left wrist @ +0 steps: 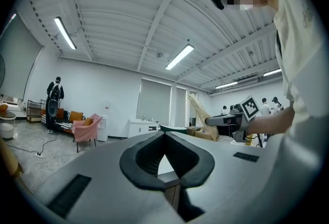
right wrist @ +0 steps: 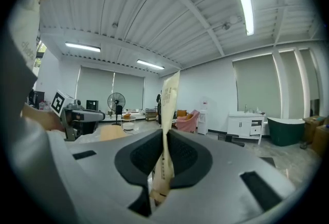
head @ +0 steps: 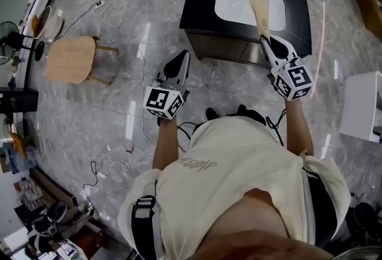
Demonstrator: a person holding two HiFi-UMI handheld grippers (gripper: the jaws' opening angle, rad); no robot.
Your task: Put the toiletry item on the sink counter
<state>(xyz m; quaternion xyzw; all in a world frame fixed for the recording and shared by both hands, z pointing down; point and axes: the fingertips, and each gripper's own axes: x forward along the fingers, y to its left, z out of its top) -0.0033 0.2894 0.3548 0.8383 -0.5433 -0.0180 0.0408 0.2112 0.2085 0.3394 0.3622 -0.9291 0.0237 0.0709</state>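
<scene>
My right gripper [right wrist: 165, 131] pinches a flat, cream toiletry tube [right wrist: 169, 95] edge-on between its pads. Fine print runs down the tube, which widens past my tips toward the black sink counter [head: 200, 5]. My left gripper [left wrist: 165, 133] is closed and empty.

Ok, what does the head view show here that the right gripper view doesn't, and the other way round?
Only the head view: the black sink counter with its white basin, and the cables on the floor. Only the right gripper view: the ceiling lights, a pink armchair and a green tub. Both: the right gripper clamped on the beige toiletry tube, and the left gripper beside it.
</scene>
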